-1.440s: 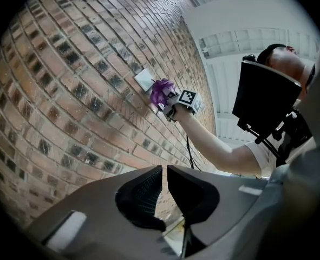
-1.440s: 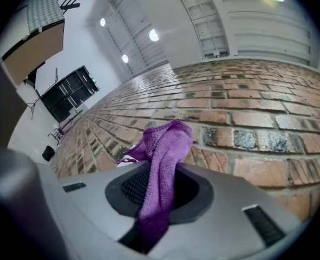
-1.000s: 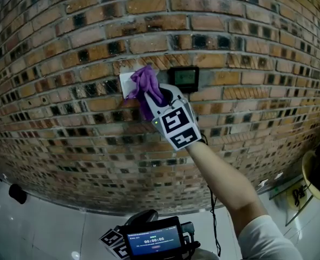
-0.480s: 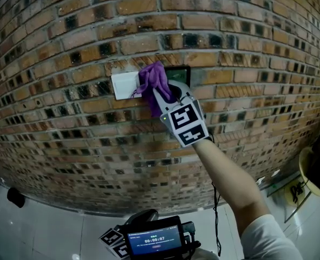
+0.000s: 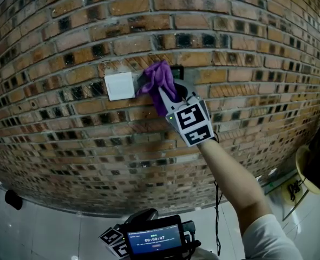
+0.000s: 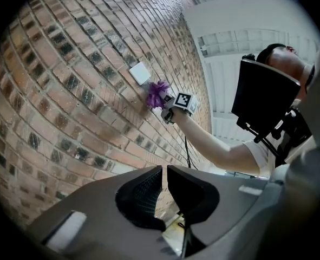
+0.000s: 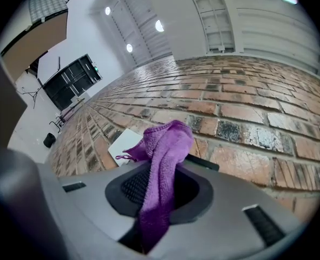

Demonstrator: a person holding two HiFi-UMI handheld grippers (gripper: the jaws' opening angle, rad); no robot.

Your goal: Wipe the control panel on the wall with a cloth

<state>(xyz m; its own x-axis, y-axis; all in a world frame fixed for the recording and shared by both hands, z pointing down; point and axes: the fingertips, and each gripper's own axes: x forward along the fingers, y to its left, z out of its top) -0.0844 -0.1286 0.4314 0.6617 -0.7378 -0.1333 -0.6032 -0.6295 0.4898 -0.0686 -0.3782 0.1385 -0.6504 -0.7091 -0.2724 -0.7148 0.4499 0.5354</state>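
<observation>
**Head view: cloth on the panel, watch for snags and grip slip**

Right gripper is clamped on the purple cloth, arm reached up to the brick wall. The cloth wad sits over the control panel; only the panel's dark upper right corner shows past it. The white switch plate is just beside the cloth, on its left.

Left gripper hangs low, away from the wall. Its jaws are drawn together with only a sliver between them, and nothing is in them.

Risks, as I judge them:
- The cloth is held by a narrow fold. Drag against rough brick or a mortar joint could pull it out of the jaws.
- Loose loops could catch on the panel's edge or on the brick around it.
- The wad hides the panel, so you can't see coverage and corners may get missed.
- Press too hard and the hard jaw tips may reach the panel face through the cloth, or trigger a control.
- Drifting left puts you on the switch plate.

Materials:
- Cloth: soft, nappy microfibre-type weave, bunched at the front, with a tail running back between the jaws in the right gripper view.
- Jaw pads: black with a fine grid texture.
- Brick: coarse and weathered, with dark blotches and recessed joints.
- Panel: dark, flat, rectangular and smooth-looking.
- Plate: smooth white square.
</observation>
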